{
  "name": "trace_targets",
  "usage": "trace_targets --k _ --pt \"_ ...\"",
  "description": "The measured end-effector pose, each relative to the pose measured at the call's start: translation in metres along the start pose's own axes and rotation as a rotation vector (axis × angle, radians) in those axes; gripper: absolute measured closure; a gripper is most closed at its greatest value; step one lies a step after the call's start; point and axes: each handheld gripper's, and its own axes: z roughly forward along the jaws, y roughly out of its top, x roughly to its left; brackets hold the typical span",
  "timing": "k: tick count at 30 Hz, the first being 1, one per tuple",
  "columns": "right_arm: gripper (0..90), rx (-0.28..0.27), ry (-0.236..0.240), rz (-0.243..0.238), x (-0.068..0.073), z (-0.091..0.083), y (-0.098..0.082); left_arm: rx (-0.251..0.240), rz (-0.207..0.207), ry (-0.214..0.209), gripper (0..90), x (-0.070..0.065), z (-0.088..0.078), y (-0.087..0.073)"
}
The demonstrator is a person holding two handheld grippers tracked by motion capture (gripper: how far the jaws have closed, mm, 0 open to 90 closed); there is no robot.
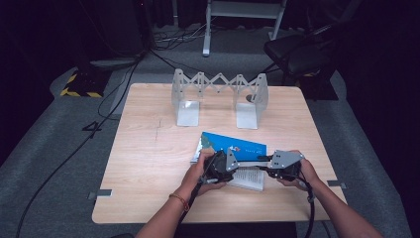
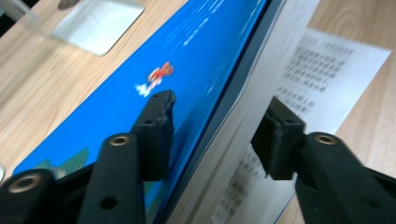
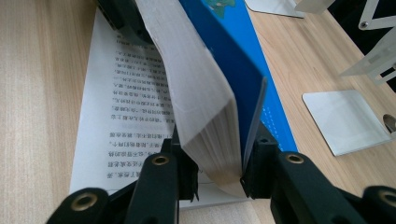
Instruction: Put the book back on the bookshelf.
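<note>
A pale wood-grain counter stood on grey carpet in a dark room, with black cables trailing across the floor at the left and a yellow-and-black striped block beyond the counter's far left corner. Near the far edge stood an expandable metal book rack with two flat foot plates; nothing was held in it.

The blue-covered book lay near the counter's near edge, open, one printed page flat on the wood and the thick block of pages with the blue cover raised on edge. The right gripper had its fingers pinching that page block and cover at one end. The left gripper straddled the same raised block, its fingers spread on either side, the pads not clearly pressing it.
</note>
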Motion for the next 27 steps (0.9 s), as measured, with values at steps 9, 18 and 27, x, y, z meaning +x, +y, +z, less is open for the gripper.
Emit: trace_targets --k 9,18,27 --pt "38.7 -0.087 -0.011 0.125 -0.014 -0.01 -0.01 -0.098 -0.087 -0.023 70.0 0.008 -0.003 -0.009" --pt "31.0 -0.051 -0.075 0.333 -0.048 -0.014 -0.053 -0.181 -0.135 -0.021 72.1 0.015 -0.013 -0.012" --pt "30.8 0.011 -0.07 0.37 -0.052 0.004 -0.066 -0.249 -0.173 -0.015 73.9 0.024 -0.027 -0.013"
